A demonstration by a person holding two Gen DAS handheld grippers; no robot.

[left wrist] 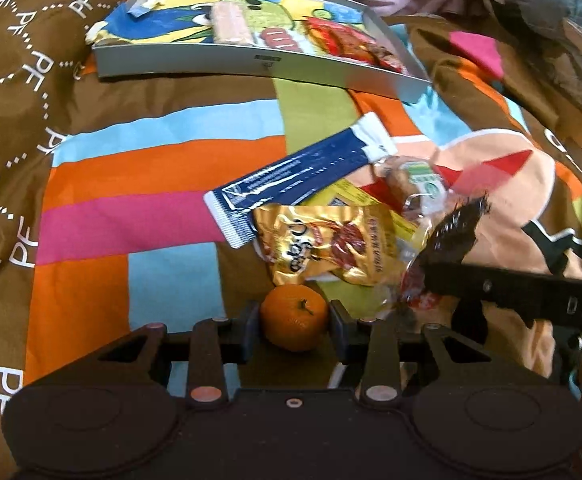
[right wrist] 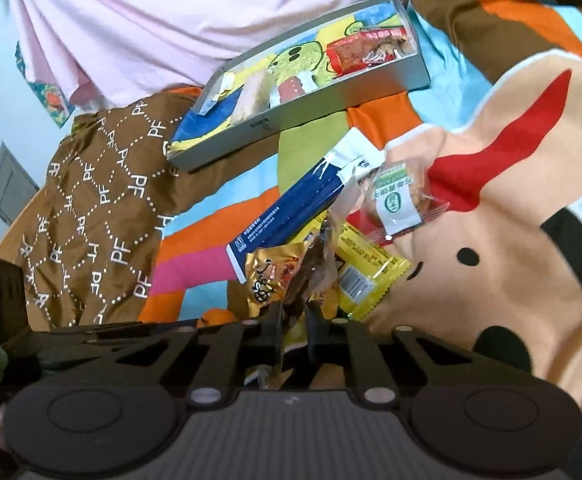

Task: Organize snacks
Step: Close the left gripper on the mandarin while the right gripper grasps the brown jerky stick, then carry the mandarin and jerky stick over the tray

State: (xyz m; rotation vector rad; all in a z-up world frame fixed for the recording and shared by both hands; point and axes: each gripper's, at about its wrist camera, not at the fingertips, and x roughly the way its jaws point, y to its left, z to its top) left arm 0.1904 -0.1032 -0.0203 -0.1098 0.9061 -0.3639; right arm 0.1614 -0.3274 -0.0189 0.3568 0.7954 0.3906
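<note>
Snacks lie in a loose heap on a patterned bedspread (left wrist: 163, 184), straight ahead of both claws. The left claw (left wrist: 295, 320) grips a small orange (left wrist: 294, 316), one pad pressed to each side. Only the left wrist view shows that fruit whole; from the right wrist just an orange sliver peeks past the left finger. The right claw (right wrist: 294, 316) is clenched on a dark brown wrapper (right wrist: 311, 276), which rises from between its fingers; the left view shows that claw coming in from the right with the wrapper's serrated end sticking up. Just beyond the pinched wrapper lie a gold packet (left wrist: 327, 244), a yellow packet (right wrist: 365, 276), a long blue-and-white pack (left wrist: 291, 176) and a clear bag with a green label (right wrist: 397, 200). Farther ahead sits a grey tray (left wrist: 195, 66) holding several snacks. Pink cloth beyond the tray fills much of the right view and barely shows in the left.
</note>
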